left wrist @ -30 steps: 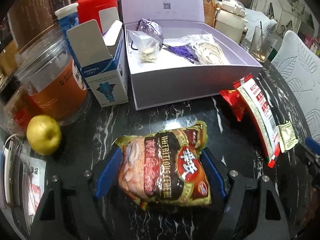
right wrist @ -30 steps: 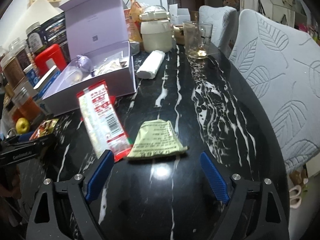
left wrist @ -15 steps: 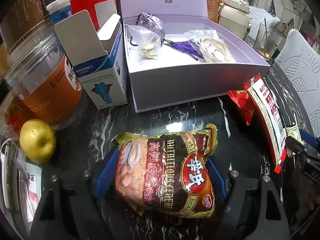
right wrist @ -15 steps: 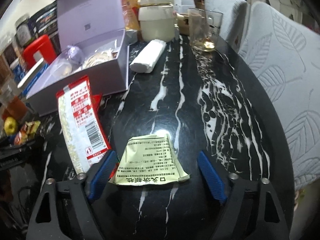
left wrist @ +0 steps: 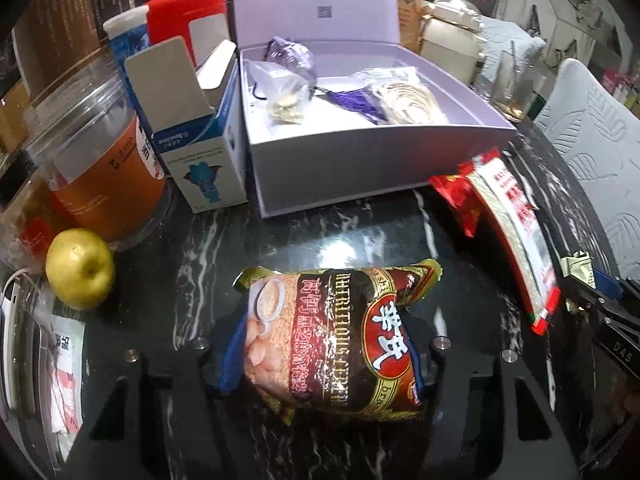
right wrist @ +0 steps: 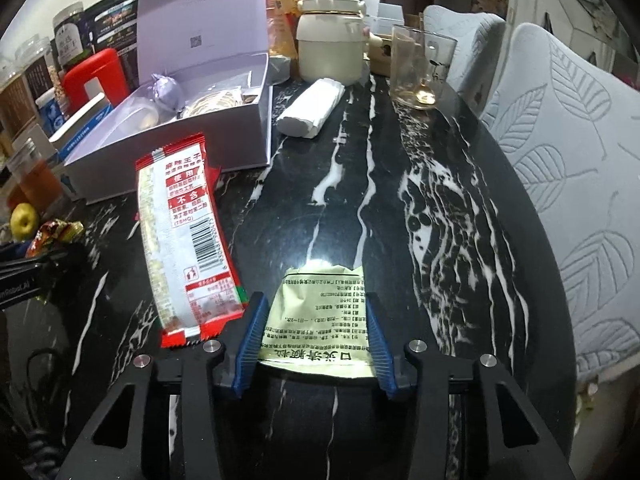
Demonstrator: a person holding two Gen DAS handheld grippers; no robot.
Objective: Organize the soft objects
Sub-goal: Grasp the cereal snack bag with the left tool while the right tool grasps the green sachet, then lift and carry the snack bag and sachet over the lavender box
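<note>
Jaws closing on both sides just now, L and R together. Left gripper (left wrist: 320, 354) has pinched in on the cereal bag (left wrist: 332, 340): blue pads pressing its flanks, the bag bulging and wrinkling between them, so that's a clenched grasp. Right gripper (right wrist: 314, 338) has narrowed from wide open onto the pale green sachet (right wrist: 320, 316); pads sit tight against both side edges, looks like a grip too. Meaning for the job: both soft packs seem secured at once, ready to lift toward the open lavender box (left wrist: 360, 168), I'd judge. Cereal bag lies on the black marble table (right wrist: 420, 208) near its front edge, on the left wrist side, in front of the box; long axis runs away from the camera, crimped top end pointing toward the box. Sachet lies near the front edge too, twd the right side, just beside the red-and-white snack pack (right wrist: 184, 236); it lies lengthwise between the fingers, printed text upside down to the wrist cam, torn-looking end pointing away across the table.
</note>
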